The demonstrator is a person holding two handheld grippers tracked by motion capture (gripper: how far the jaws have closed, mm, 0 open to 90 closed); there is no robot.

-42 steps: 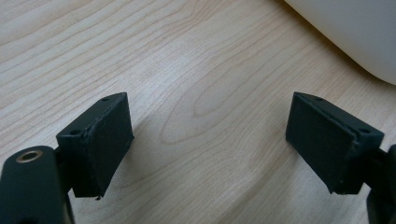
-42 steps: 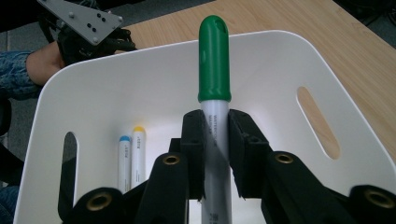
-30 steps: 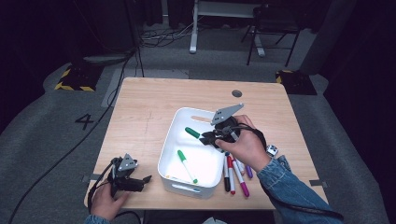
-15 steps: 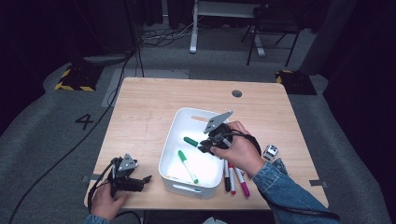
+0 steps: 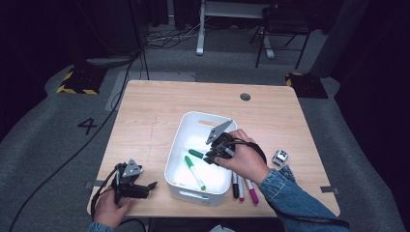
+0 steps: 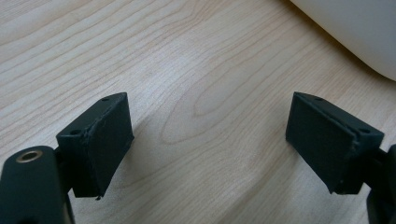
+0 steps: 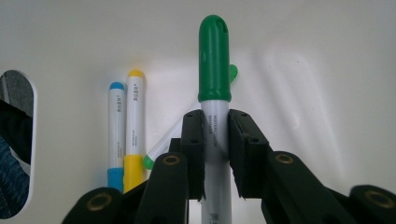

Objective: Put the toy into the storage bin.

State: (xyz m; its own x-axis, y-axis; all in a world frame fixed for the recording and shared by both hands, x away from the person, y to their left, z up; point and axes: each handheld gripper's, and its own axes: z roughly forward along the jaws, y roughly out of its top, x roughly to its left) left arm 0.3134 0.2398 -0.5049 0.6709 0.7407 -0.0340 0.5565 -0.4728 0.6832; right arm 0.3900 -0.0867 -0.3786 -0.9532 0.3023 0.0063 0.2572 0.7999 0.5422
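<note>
Step in hand, as judged: loading markers into the white rectangular plastic bin [image 5: 180, 150] at the table's near centre; the right gripper [image 7: 215, 140], jaws clamped on the barrel of a green-capped white marker [image 7: 214, 65], holds it over the bin interior, above another green-capped marker [image 5: 195, 172]. Next move calls for lowering and parting the jaws, then fetching from the row of loose markers [image 5: 242, 186] right of the bin. The left gripper [image 6: 208, 140] rests wide open and empty at near left; barrel print is illegible, and the floor is marked "4" [image 5: 89, 126].
</note>
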